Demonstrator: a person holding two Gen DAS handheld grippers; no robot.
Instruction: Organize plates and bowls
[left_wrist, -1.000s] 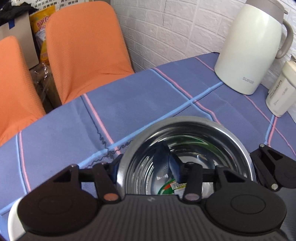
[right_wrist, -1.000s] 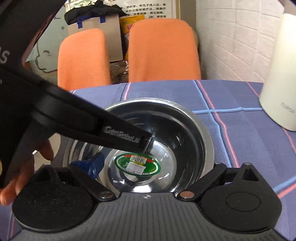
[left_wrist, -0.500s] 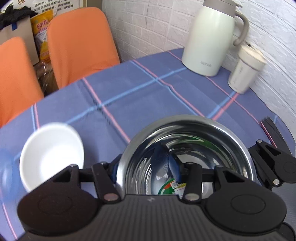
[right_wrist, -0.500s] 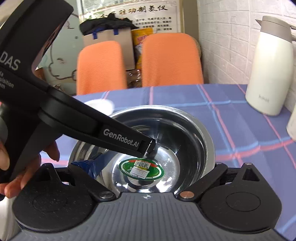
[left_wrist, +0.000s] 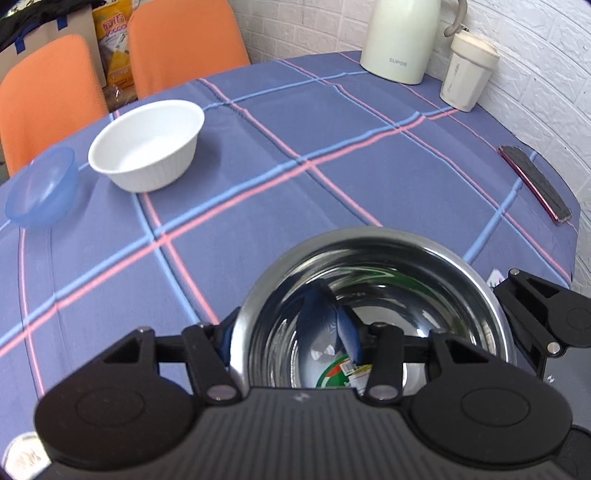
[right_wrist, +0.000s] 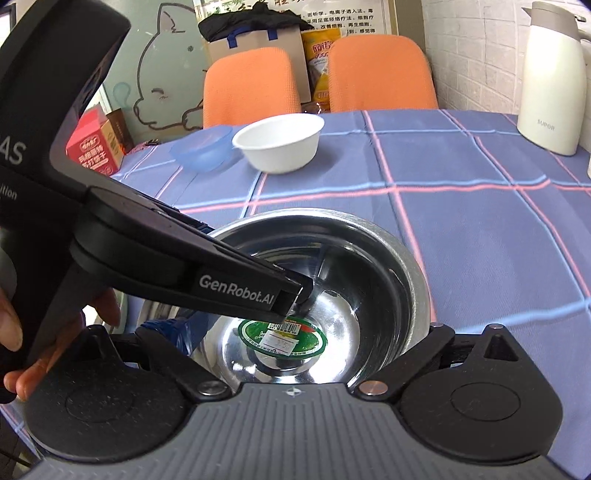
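A table under a blue plaid cloth is carrying a white bowl at ten o'clock, a blue bowl beside it, a jug and cup at one, a phone at two.

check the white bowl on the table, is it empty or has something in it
Empty. The white bowl stands upright on the tablecloth, and both views show only its bare white inside.
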